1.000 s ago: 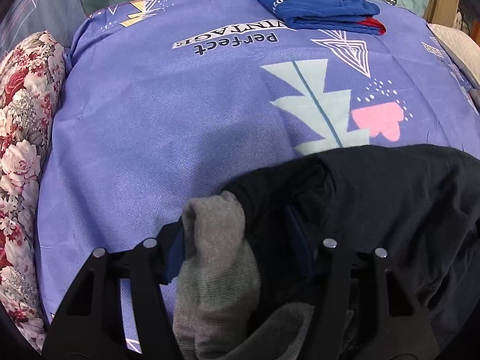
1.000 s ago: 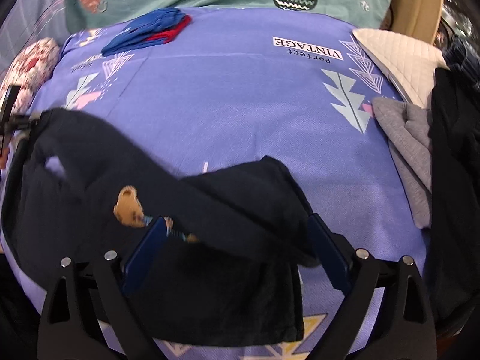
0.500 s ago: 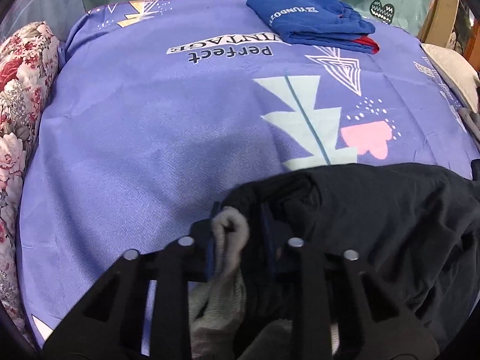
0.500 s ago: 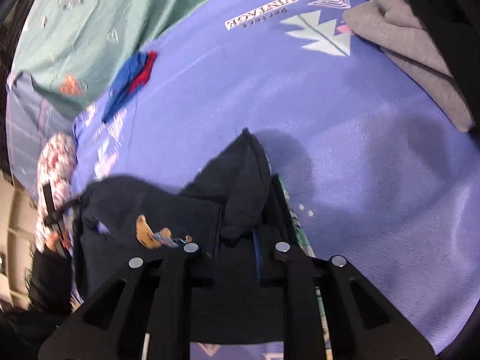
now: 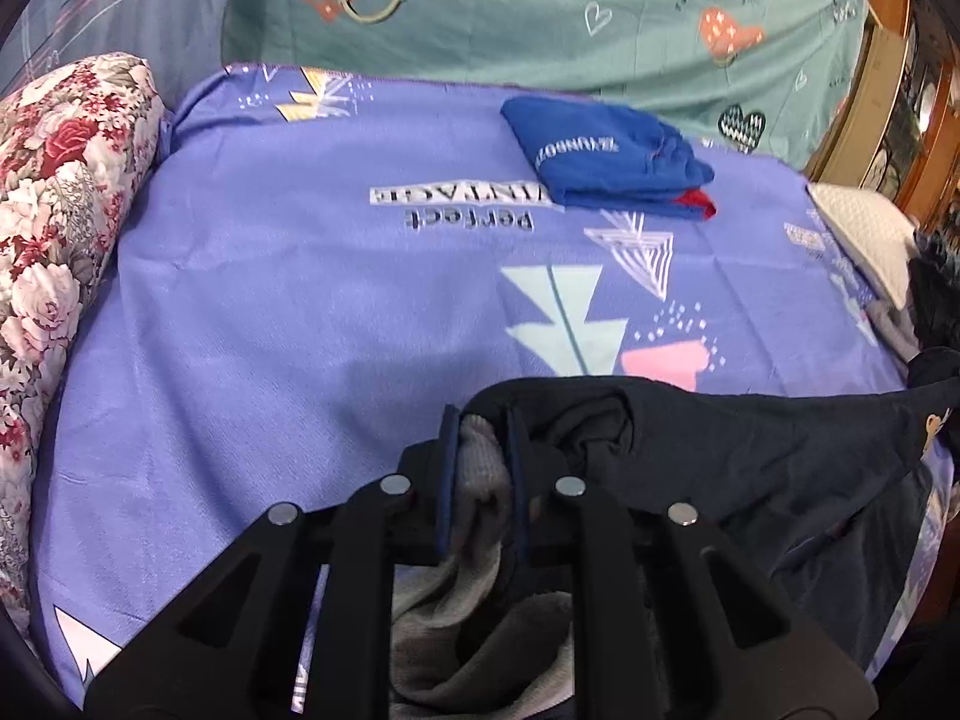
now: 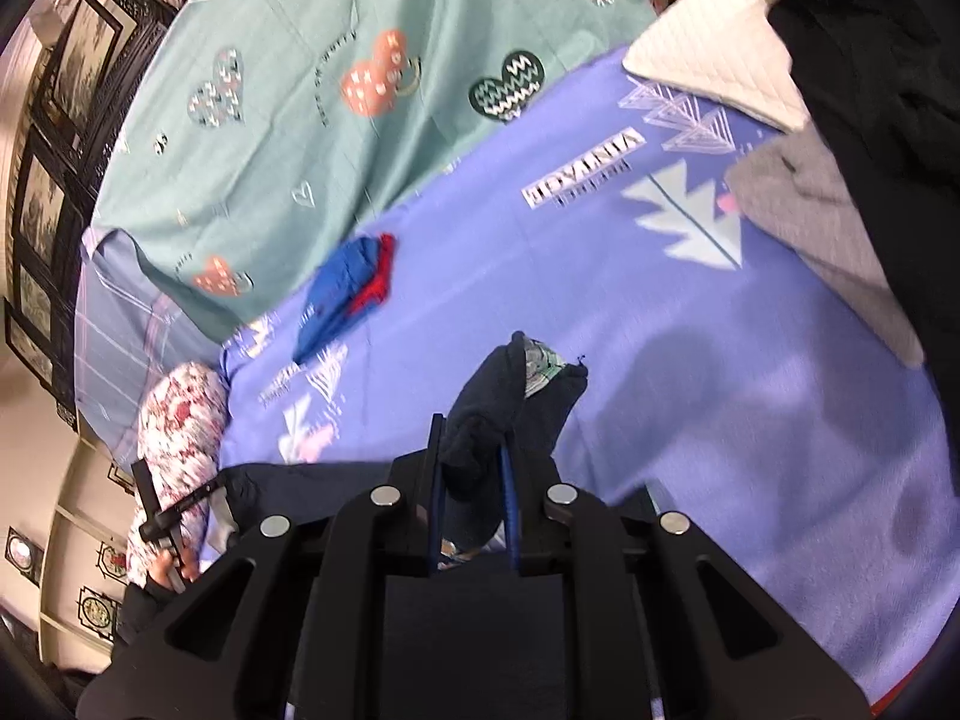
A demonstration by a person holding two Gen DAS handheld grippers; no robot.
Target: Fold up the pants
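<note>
The dark navy pants point(image 5: 750, 456) hang over the near part of a purple printed bedsheet point(image 5: 336, 312). My left gripper point(image 5: 483, 420) is shut on their grey-lined waistband edge, with grey lining bunched between the jaws. My right gripper point(image 6: 471, 438) is shut on another bunched end of the pants point(image 6: 504, 396), lifted above the sheet point(image 6: 690, 396), and the view is tilted. The rest of the pants stretches left below it point(image 6: 300, 480). The left gripper and the hand holding it show at the left edge point(image 6: 168, 516).
A folded blue and red garment point(image 5: 606, 162) lies at the far side of the sheet, also in the right view point(image 6: 348, 288). A floral pillow point(image 5: 54, 228) lies left. Grey clothing point(image 6: 810, 222), black clothing point(image 6: 888, 138) and a white quilted pad point(image 6: 720, 60) lie right.
Both grippers closed on the pants, from wide open a second ago. Both have lifted since, and the right gripper has tilted and raised its end well above the sheet.
</note>
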